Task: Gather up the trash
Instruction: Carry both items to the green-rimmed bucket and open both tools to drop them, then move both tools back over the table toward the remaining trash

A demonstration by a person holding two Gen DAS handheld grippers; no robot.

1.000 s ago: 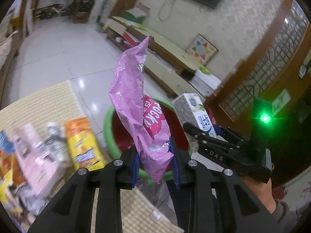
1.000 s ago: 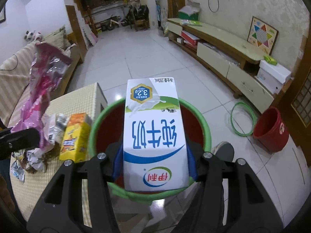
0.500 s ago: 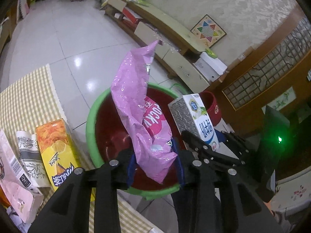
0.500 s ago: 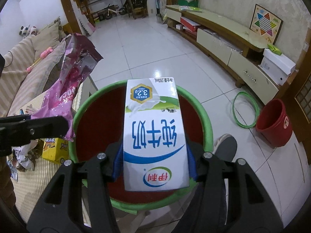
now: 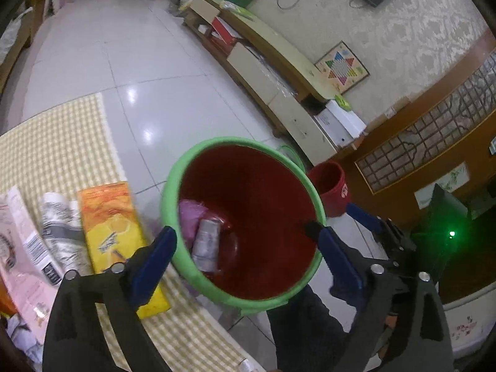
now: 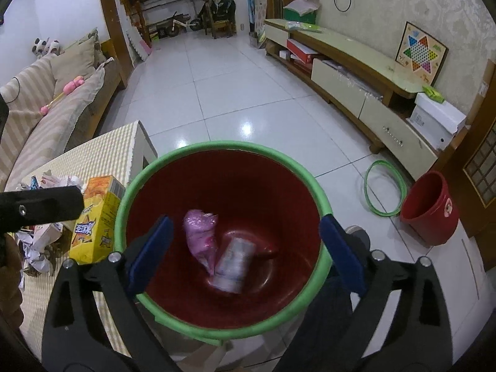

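A red bucket with a green rim [image 5: 217, 145] [image 6: 235, 148] stands beside the table. Inside it lie a crumpled pink snack bag [image 5: 190, 217] [image 6: 200, 232] and a milk carton [image 5: 206, 245] [image 6: 234, 263], the carton blurred. My left gripper [image 5: 245, 245] is open and empty above the bucket's mouth. My right gripper [image 6: 245, 235] is open and empty above the bucket too. The right gripper also shows at the right of the left wrist view [image 5: 369, 220].
A table with a yellow checked cloth [image 5: 55, 142] [image 6: 102, 152] holds a yellow-orange snack box [image 5: 108, 217] [image 6: 96, 220], a pink packet [image 5: 21, 248] and crumpled paper [image 6: 34, 248]. A smaller red bucket [image 6: 431, 207] and a green hoop [image 6: 386, 189] are on the tiled floor. A low TV cabinet [image 6: 356, 86] lines the right wall.
Both grippers have opened. The pink bag and the milk carton have dropped from them into the bucket.
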